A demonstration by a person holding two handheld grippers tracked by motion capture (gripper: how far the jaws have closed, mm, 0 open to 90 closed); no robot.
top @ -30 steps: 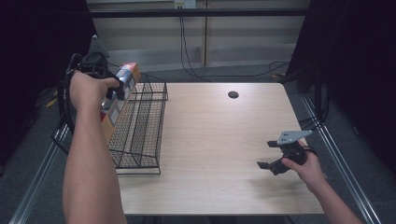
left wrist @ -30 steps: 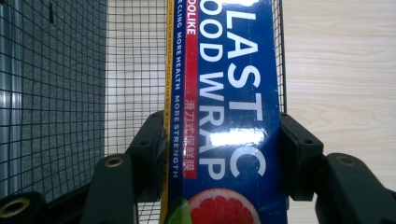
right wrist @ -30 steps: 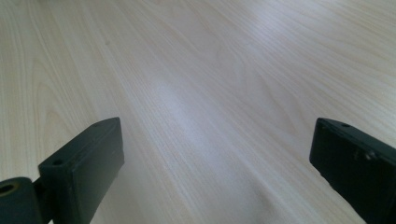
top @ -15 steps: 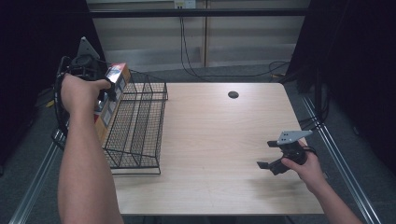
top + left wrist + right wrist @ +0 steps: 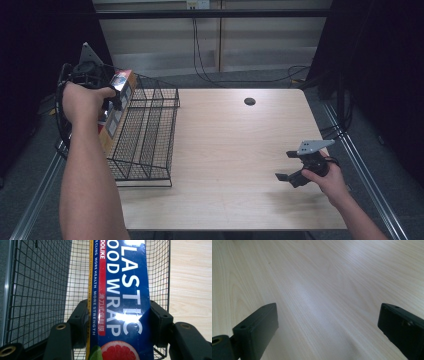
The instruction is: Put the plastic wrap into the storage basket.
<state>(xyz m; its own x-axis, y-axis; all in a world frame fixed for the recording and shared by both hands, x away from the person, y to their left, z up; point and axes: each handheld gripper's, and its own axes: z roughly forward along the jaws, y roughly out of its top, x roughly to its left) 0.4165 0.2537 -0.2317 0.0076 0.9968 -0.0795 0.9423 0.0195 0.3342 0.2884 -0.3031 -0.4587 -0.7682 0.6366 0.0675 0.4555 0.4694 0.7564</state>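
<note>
Dark curtains and a pale back wall with hanging cables frame the light wooden table (image 5: 235, 150), the largest thing in the high view. Next in size, a black wire rack (image 5: 145, 132) stands on the table's left part, its far end near the table's back left corner. Above the rack's left side, the person's left hand (image 5: 82, 100) holds the left gripper (image 5: 112, 97), and a long box of plastic food wrap (image 5: 117, 107) sits in it, slanting down along the rack's outer left edge. A small dark hole (image 5: 249, 101) marks the table well to the right of the rack, near the back edge.

From the left gripper view the box (image 5: 122, 300) shows its blue face with white lettering, a red strip, a yellow edge and a grapefruit picture, details too small to read from above. Both black pads press its two long sides, so the jaws are clamped on the box, with the rack's mesh (image 5: 37, 290) just behind it.

Far to the right of the rack, the right gripper (image 5: 290, 165) rests low over the table near the front edge. Its own view shows bare wood grain (image 5: 317, 290) between jaws standing wide apart, holding nothing.
</note>
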